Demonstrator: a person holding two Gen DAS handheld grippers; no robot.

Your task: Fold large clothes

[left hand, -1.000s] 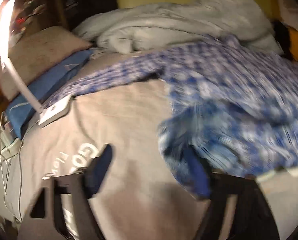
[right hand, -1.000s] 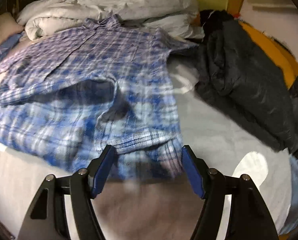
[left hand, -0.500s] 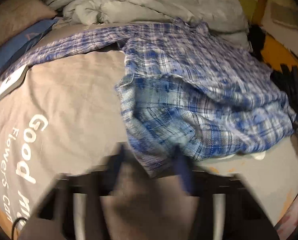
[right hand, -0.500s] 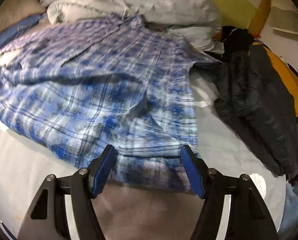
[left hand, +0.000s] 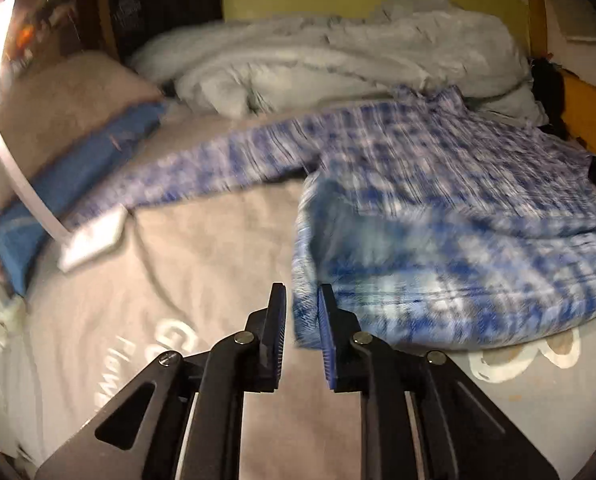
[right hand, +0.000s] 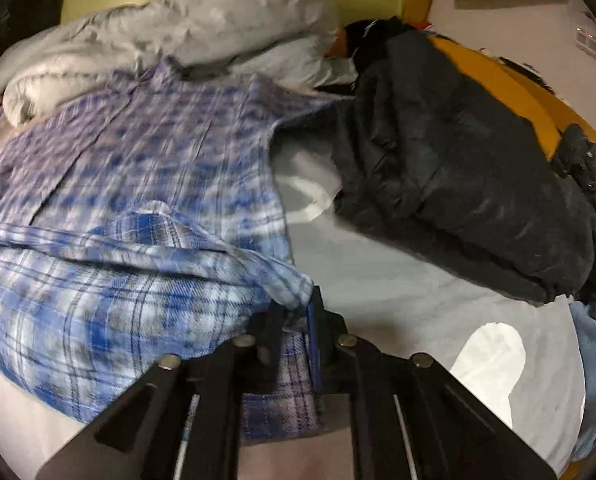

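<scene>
lamp (left hand: 16, 184): white, at the far left edge of the bed, its base on the grey bedsheet (left hand: 202, 264).
plaid shirt (left hand: 437, 216): blue-white, spread on the bed, one sleeve stretched left, collar toward the rumpled duvet (left hand: 337, 64); hem doubled up.
handling: likely soft, light, limp flannel; best pinched at hem corners or side seams, since it will sag between grips.
left gripper (left hand: 301, 320): jaws narrowed to a small gap at the hem's left corner; whether cloth is pinched, i cannot tell.
right gripper (right hand: 296, 320): jaws clamped on the hem's right corner.
dark jacket (right hand: 457, 168): heaped right of the shirt.
change: a second ago both grippers stood wide open.
</scene>
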